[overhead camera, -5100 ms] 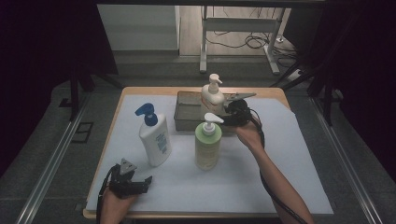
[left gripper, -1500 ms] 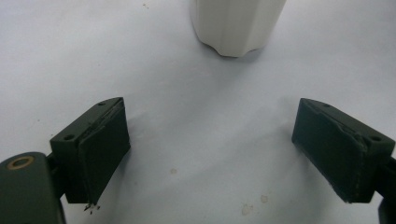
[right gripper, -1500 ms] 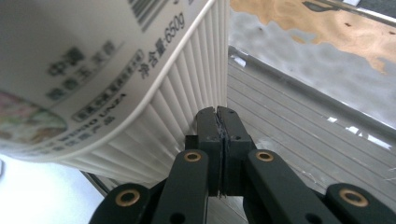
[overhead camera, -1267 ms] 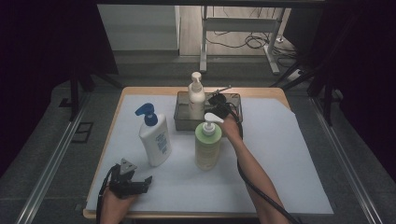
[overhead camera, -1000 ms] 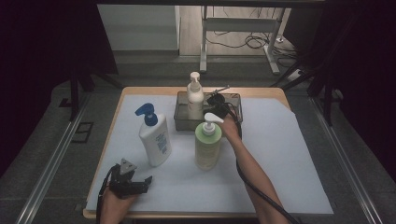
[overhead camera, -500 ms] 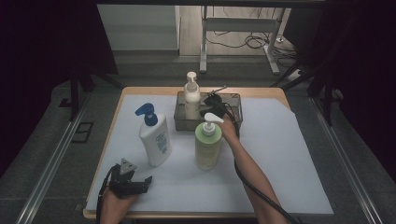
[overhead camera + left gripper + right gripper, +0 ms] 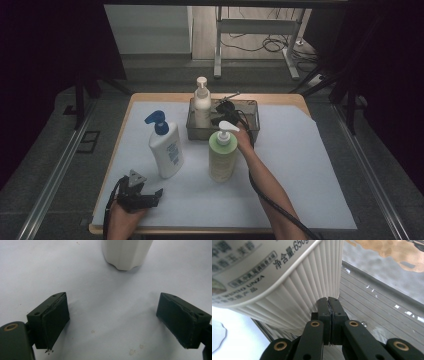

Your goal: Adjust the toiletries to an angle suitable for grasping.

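A white ribbed pump bottle (image 7: 202, 102) stands upright at the left end of a grey metal tray (image 7: 251, 106) at the back of the table. My right gripper (image 7: 216, 116) reaches into the tray just right of it. In the right gripper view its jaws (image 7: 328, 300) are shut with nothing between them, tips against the bottle's ribbed side (image 7: 287, 277) above the tray floor (image 7: 374, 302). My left gripper (image 7: 157, 197) rests open near the front left edge, its jaws (image 7: 112, 320) wide apart over the white sheet.
A white bottle with a blue pump (image 7: 167, 150) stands left of centre; its base (image 7: 126, 252) is ahead of the left gripper. A green bottle with a white pump (image 7: 222, 157) stands mid-table, beside my right forearm. A white sheet (image 7: 310, 165) covers the table.
The white ribbed bottle has slid leftward along the tray, with my shut right gripper following close at its right side. The left gripper has stayed put.
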